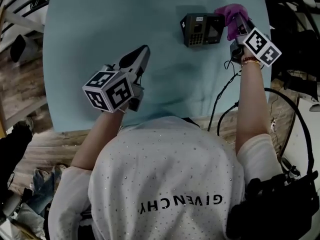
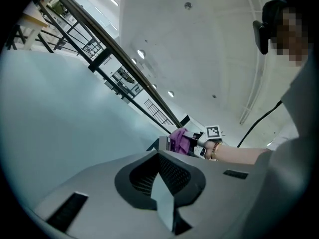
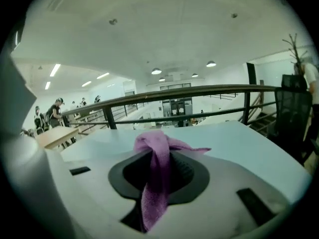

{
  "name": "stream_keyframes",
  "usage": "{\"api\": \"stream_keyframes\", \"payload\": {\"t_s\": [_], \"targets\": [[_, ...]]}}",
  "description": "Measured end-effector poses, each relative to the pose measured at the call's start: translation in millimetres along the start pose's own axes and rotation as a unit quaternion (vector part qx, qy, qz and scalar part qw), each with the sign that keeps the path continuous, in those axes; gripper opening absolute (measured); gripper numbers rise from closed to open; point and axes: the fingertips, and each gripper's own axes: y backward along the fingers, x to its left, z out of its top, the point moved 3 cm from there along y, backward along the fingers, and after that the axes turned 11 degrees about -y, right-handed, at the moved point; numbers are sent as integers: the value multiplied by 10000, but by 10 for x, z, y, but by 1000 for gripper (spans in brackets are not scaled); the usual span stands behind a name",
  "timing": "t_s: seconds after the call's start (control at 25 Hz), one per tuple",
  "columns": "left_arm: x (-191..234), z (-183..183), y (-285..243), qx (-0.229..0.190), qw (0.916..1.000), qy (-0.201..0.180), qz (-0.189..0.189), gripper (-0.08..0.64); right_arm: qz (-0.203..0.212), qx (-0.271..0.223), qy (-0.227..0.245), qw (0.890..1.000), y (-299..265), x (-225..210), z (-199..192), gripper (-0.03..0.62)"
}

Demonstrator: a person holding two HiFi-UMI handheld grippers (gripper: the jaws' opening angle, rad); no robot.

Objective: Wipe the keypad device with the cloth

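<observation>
A dark keypad device (image 1: 201,29) lies on the light blue table (image 1: 100,34) at the far right. My right gripper (image 1: 235,18) is shut on a purple cloth (image 1: 231,13), held at the device's right edge. In the right gripper view the cloth (image 3: 157,173) hangs pinched between the jaws, and the device is hidden. My left gripper (image 1: 142,53) is raised over the table's near middle, jaws closed together with nothing in them. The left gripper view shows the purple cloth (image 2: 179,140) and the device's corner (image 2: 162,143) far off.
Black cables (image 1: 223,91) run off the table's right front edge. A railing (image 3: 189,91) and distant people show beyond the table in the right gripper view. Clutter sits on the floor at left (image 1: 20,46).
</observation>
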Motion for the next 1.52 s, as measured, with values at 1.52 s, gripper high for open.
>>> {"api": "stream_keyframes", "payload": {"t_s": [1.52], "targets": [[14,257,483,-516,9984,-209,37,0,967,1423,3197,9318,-65,1663,-1162,72]]}}
